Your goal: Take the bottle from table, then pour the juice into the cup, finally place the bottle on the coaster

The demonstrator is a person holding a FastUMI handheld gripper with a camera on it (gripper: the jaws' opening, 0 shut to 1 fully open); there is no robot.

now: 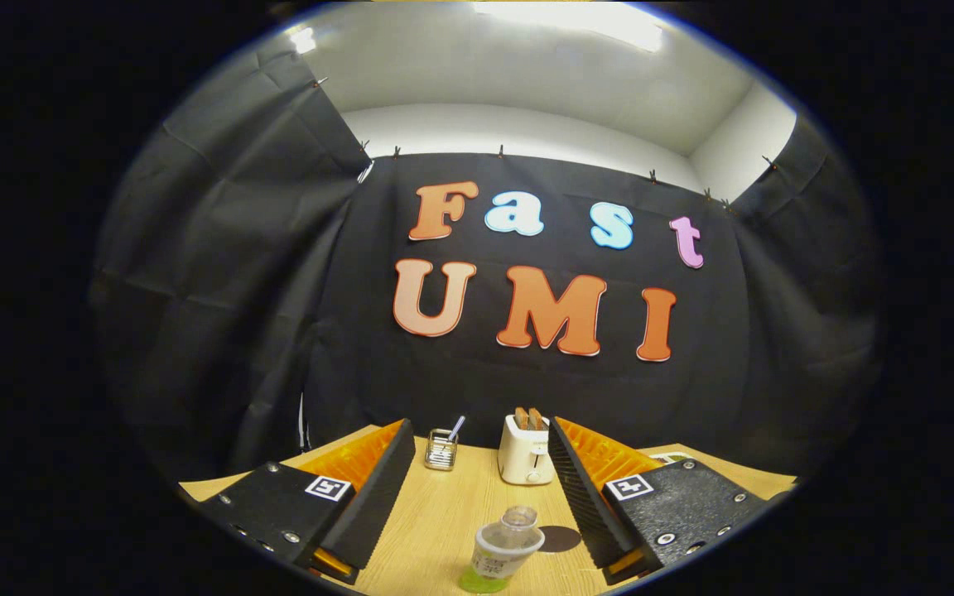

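The clear plastic bottle (500, 556) with green juice in its base stands upright on the pale wooden bench (444, 513), between the wide-open tongs (477, 497), which grip nothing. A dark round coaster (561, 539) lies just beside it. Beyond, near the bench's far edge, stand a cream toaster (525, 451) (toast in its slots) and a small wire holder (441, 449).

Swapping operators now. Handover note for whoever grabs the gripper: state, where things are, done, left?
Gripper: open, holding nothing, fingers spread either side of the bottle.
Bottle: upright on the table, between the fingers, green juice in its base; cap state unclear.
Coaster: dark disc just right of the bottle, bare.
Toaster and small rack stand beyond the fingers.
Done: nothing yet.
Left: grasp bottle, pour into the cup, set bottle on coaster.
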